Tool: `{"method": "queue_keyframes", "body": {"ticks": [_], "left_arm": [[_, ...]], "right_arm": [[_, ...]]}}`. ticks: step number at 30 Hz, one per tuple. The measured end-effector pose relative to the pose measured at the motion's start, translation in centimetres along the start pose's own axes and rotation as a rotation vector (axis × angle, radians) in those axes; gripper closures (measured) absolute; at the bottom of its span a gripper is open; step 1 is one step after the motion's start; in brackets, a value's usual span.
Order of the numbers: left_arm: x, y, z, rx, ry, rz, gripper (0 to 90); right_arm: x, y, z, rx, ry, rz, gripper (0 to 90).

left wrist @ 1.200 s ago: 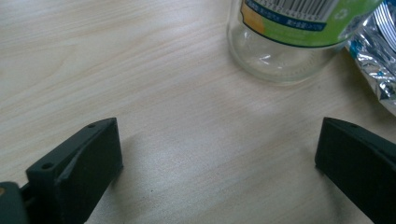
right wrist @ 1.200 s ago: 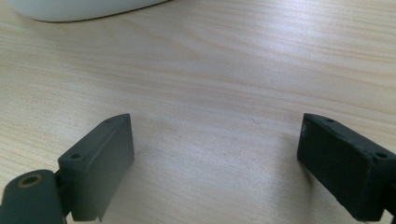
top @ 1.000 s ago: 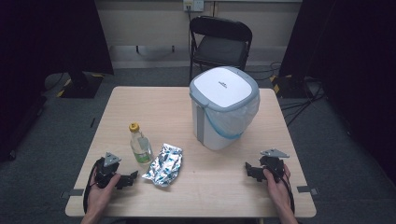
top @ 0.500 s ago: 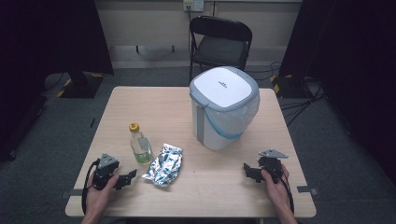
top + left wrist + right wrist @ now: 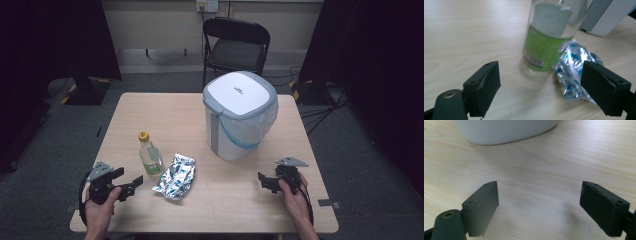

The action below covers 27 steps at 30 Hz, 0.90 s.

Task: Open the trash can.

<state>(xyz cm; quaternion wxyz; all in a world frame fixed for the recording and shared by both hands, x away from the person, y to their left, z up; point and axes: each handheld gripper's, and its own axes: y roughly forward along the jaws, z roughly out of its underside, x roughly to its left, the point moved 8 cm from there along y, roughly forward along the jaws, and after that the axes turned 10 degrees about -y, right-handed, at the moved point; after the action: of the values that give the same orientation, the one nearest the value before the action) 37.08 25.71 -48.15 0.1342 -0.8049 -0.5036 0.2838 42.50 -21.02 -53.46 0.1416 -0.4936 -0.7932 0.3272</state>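
At the near edge of the bench, close to its left corner, a hand holds the left gripper low over the wood. Its fingers stand wide apart and grip nothing. They point toward the bottle, which stands upright just beyond them. In the left gripper view the bottle sits ahead of the gap between the fingers, apart from both, clear glass with a green label and a barcode. Its cap is yellow in the high view.

Just beside the bottle, toward the middle of the bench, lies a crumpled foil packet, silver with blue print. In the left gripper view the packet is next to the bottle's base; whether the two touch I cannot tell.

Near the right corner of the same near edge, the other hand holds the right gripper. Its fingers are also spread wide with nothing between them but bare wood. They point toward the middle of the bench, well apart from the packet.

Farther back, right of centre, stands a white bin with a grey-rimmed lid shut and a clear liner with a blue band showing round its side. In the right gripper view the bin's base lies beyond the fingers, apart from them.

Behind the far edge, on the floor, is a black folding chair.
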Motion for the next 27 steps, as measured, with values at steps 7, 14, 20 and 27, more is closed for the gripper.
{"method": "queue_keyframes", "body": {"ticks": [7, 14, 20, 27], "left_arm": [[-0.9, -1.1, -3.0, -0.069, 0.021, 0.01, 16.1], [-2.7, -2.0, -6.4, -0.116, 0.056, 0.033, 16.2], [-3.7, -2.7, -8.8, -0.164, 0.056, 0.056, 16.9], [-6.7, -3.0, -11.5, -0.19, 0.151, 0.063, 16.9]], "right_arm": [[0.1, 0.0, -1.0, -0.012, -0.015, -0.005, 14.0], [0.0, -0.1, -2.5, -0.035, -0.02, -0.009, 15.1], [-0.4, -0.7, -3.9, -0.063, -0.019, -0.009, 15.2], [-1.2, -1.3, -5.5, -0.11, -0.014, 0.007, 15.6]]}}
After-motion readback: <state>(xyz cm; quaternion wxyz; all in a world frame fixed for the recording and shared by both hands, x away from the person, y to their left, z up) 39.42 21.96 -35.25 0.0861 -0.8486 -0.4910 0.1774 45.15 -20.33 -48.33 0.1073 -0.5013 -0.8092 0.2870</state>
